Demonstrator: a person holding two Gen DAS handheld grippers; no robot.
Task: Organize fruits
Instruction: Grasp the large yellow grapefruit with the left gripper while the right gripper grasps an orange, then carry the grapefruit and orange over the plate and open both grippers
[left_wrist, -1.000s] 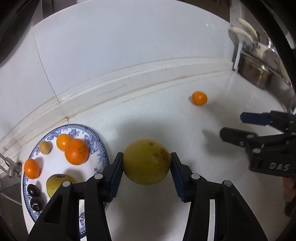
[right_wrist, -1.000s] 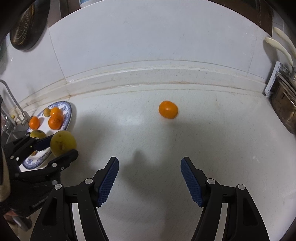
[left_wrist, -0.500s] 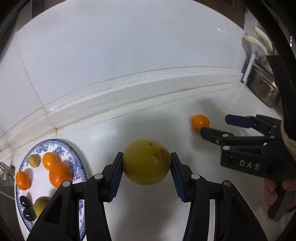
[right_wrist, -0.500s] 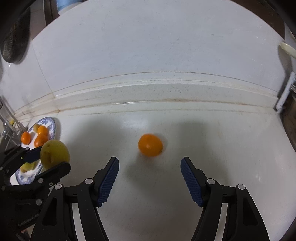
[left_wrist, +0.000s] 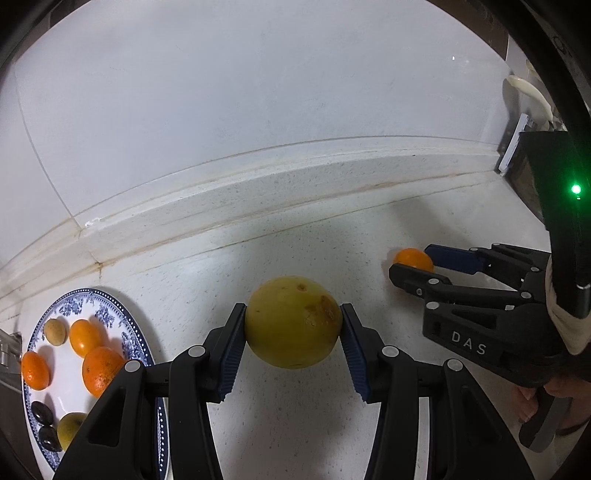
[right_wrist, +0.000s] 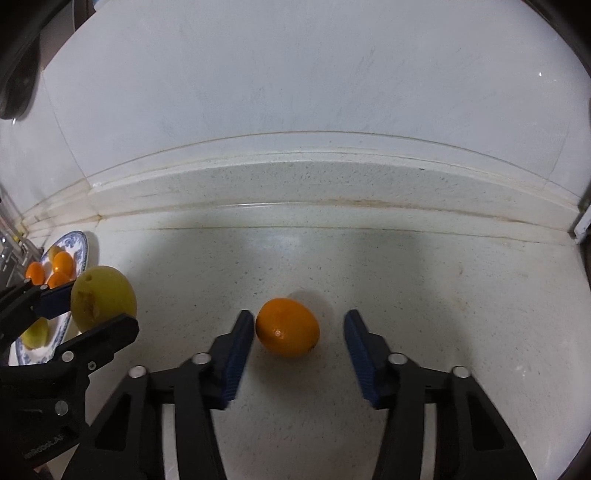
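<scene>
My left gripper (left_wrist: 292, 325) is shut on a large yellow-green fruit (left_wrist: 291, 322) and holds it above the white counter; it also shows in the right wrist view (right_wrist: 102, 297). A small orange (right_wrist: 287, 327) lies on the counter between the open fingers of my right gripper (right_wrist: 298, 332), close to the left finger, with a gap on the right. In the left wrist view the orange (left_wrist: 413, 258) sits between the right gripper's fingertips (left_wrist: 413, 266). A blue-patterned plate (left_wrist: 122, 334) at the left holds several fruits.
The plate carries oranges (left_wrist: 101, 371), a small tan fruit (left_wrist: 55, 331), a yellow-green fruit (left_wrist: 70, 428) and two dark ones (left_wrist: 46, 424). A raised ledge and white wall (right_wrist: 295, 173) run along the back. A metal rack (left_wrist: 524, 177) stands at the far right.
My right gripper has moved forward until its open fingers stand on both sides of the orange. The left gripper, still holding the yellow-green fruit, has shifted right, away from the plate.
</scene>
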